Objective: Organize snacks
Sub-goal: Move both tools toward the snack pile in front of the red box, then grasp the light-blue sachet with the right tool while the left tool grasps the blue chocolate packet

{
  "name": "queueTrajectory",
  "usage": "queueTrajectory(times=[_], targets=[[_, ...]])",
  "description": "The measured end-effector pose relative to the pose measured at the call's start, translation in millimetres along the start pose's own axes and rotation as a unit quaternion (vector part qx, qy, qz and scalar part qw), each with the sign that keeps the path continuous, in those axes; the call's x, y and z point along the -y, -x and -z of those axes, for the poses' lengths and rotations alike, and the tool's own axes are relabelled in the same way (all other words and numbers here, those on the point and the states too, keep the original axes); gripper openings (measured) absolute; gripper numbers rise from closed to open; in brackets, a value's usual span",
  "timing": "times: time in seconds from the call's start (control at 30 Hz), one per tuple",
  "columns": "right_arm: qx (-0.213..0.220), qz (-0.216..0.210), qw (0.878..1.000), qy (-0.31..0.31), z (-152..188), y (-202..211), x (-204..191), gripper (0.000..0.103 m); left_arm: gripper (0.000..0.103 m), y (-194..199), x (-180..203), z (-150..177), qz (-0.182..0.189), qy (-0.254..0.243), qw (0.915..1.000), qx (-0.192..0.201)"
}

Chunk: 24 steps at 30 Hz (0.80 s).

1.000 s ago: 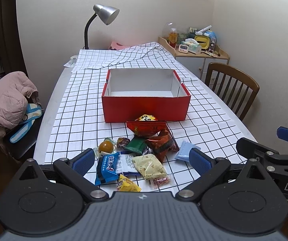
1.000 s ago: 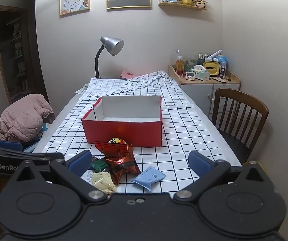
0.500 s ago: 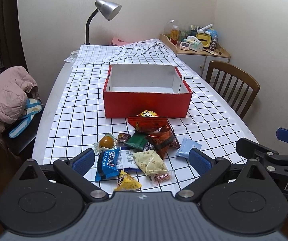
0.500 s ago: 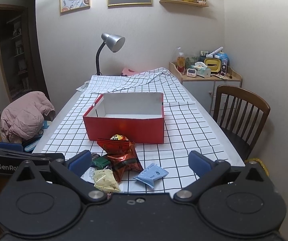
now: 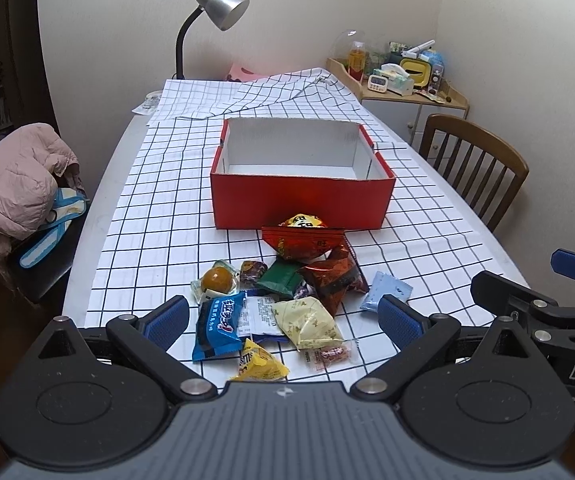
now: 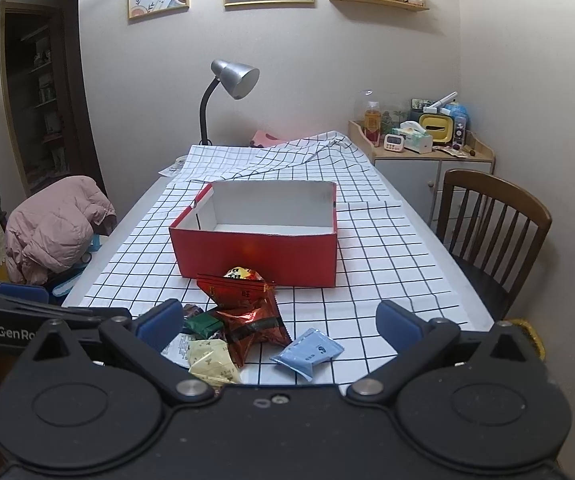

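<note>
Left gripper (image 5: pixel 283 318): jaws spread wide, nothing between them; it hangs above the near end of the snack pile
Right gripper (image 6: pixel 275 322): jaws also wide apart and empty; it hangs over the near right side of the pile, just right of the left gripper
Red box (image 5: pixel 302 202): open top, white inside, nothing visible in it; stands on the checked tablecloth (image 5: pixel 159 216) at mid table, just beyond the snacks
Snack pile: loose on the cloth near the box's near wall; none in the box
Red packets (image 5: pixel 307 240): at the far side of the pile, one close against the box front; a darker red one (image 5: pixel 333 276) lies nearer
Green packet (image 5: pixel 281 278): middle of the pile, left of the dark red one
Blue packet (image 5: pixel 219 320): near left; a yellow packet (image 5: pixel 259 366) lies nearest
Cream packet (image 5: pixel 307 320): near centre, beside the blue one
Pale blue sachet (image 6: pixel 309 350): right edge of the pile, a little apart
Orange sweet (image 5: pixel 217 280): in clear wrap, left edge
Surroundings: desk lamp (image 6: pixel 231 80) at the far end; wooden chair (image 6: pixel 491 224) on the right; pink jacket (image 5: pixel 11 184) on the left
</note>
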State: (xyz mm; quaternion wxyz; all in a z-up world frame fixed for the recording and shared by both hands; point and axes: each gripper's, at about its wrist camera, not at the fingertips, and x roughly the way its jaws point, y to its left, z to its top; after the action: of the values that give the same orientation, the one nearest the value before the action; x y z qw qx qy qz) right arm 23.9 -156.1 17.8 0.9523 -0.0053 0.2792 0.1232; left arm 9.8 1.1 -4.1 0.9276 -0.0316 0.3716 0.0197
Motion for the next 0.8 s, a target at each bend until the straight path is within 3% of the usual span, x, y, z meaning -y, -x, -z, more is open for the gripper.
queueTrajectory(times=[0.33, 0.57, 0.8], targets=[[-0.022, -0.025, 0.999, -0.002, -6.3, -39.0, 10.5, 0.103, 0.101, -30.0, -21.3, -11.4, -0.025, 0.039, 0.9987, -0.023], [-0.071, -0.041, 0.997, -0.009, -3.9, -79.5, 25.6, 0.101, 0.101, -53.9, -36.5, -22.7, -0.021, 0.057, 0.9978, -0.027], [-0.127, -0.024, 0.992, -0.013, 12.4, -127.9, 40.7, 0.097, 0.101, -94.5, -50.6, -20.1, -0.023, 0.053, 0.9967, -0.057]])
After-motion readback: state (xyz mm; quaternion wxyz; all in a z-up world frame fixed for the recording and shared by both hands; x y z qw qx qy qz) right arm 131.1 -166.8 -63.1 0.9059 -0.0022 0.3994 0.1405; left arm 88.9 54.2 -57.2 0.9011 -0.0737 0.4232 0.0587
